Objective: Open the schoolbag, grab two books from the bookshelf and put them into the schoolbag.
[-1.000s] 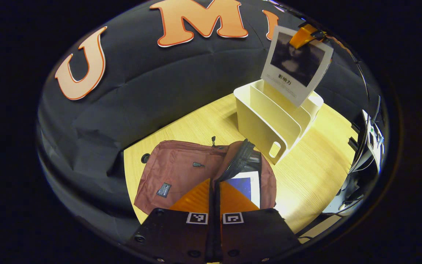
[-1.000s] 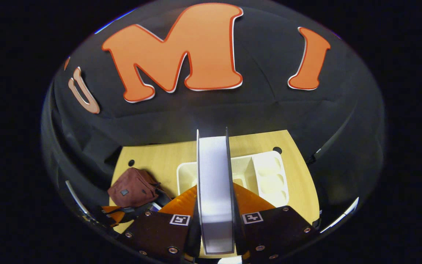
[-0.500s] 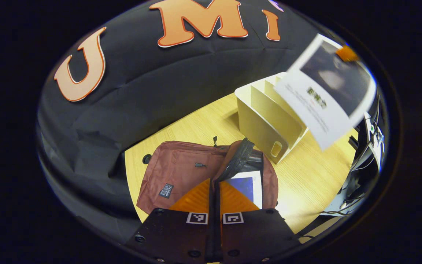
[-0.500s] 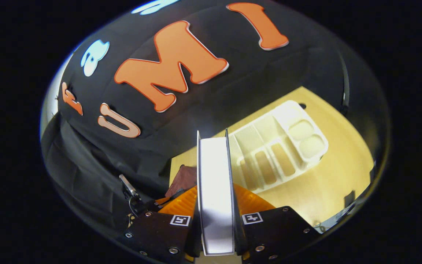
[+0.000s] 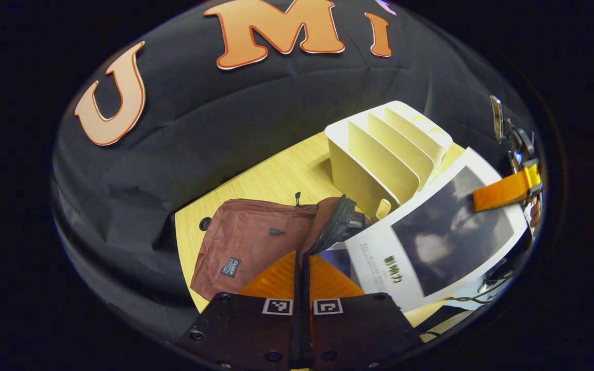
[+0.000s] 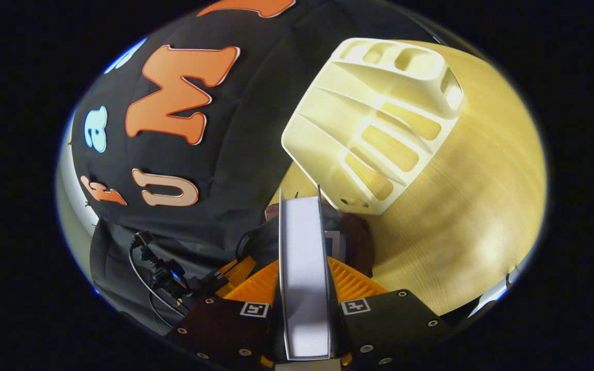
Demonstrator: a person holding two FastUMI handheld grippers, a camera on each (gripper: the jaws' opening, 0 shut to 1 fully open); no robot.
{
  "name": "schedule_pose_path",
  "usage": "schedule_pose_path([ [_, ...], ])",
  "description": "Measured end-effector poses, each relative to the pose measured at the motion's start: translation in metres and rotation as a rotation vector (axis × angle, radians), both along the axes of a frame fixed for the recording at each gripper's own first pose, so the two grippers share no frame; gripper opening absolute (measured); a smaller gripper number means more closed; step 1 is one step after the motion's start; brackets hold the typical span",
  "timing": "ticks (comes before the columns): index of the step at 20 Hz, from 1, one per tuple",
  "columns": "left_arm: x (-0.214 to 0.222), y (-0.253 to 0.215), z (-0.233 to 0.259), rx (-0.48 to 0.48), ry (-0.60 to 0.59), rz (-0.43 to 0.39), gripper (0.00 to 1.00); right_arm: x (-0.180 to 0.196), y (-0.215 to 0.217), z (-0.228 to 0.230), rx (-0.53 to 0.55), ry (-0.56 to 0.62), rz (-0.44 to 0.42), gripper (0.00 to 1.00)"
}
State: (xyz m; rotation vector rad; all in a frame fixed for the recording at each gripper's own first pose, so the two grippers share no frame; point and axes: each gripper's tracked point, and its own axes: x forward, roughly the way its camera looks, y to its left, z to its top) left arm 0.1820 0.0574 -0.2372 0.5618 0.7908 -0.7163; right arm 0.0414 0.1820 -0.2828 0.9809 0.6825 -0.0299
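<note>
The maroon schoolbag (image 5: 245, 239) lies on the wooden table, its zipped flap (image 5: 334, 226) lifted. My left gripper (image 5: 302, 257) is shut on the flap's edge and holds the mouth open. A book with a blue cover (image 5: 339, 256) lies inside. A second book (image 5: 439, 242), white with a dark picture, hangs tilted just right of the opening, and a finger (image 5: 503, 189) of my right gripper presses on its far end. In the right gripper view this book (image 6: 303, 247) stands edge-on with my right gripper (image 6: 304, 265) shut on it, above the bag (image 6: 356, 239).
The white slotted bookshelf (image 5: 384, 152) stands behind the bag with no book in its slots; in the right gripper view the bookshelf (image 6: 374, 113) is just beyond the book. Cables and gear (image 5: 513, 139) sit at the table's right edge. Bare tabletop (image 6: 472, 206) lies right of the bag.
My right gripper has carried the book from above the bookshelf down and over to the bag's opening, tipping it flatter. The left gripper has kept the flap up in place.
</note>
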Motion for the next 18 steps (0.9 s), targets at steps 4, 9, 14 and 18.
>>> schedule_pose_path([
  [4,-0.005,-0.003,0.004,0.024,-0.023,-0.036,0.01,0.017,0.011,-0.037,0.018,-0.002,-0.014,0.36],
  [9,-0.01,-0.008,0.01,0.039,-0.038,-0.065,0.01,0.052,0.04,-0.058,0.082,-0.07,-0.052,0.36],
  [14,-0.016,-0.008,0.015,0.017,-0.041,-0.058,0.01,0.089,0.063,-0.069,0.075,-0.131,-0.118,0.36],
  [18,-0.019,-0.013,0.02,-0.016,-0.034,-0.056,0.01,0.112,0.088,-0.075,0.06,-0.135,-0.118,0.48],
])
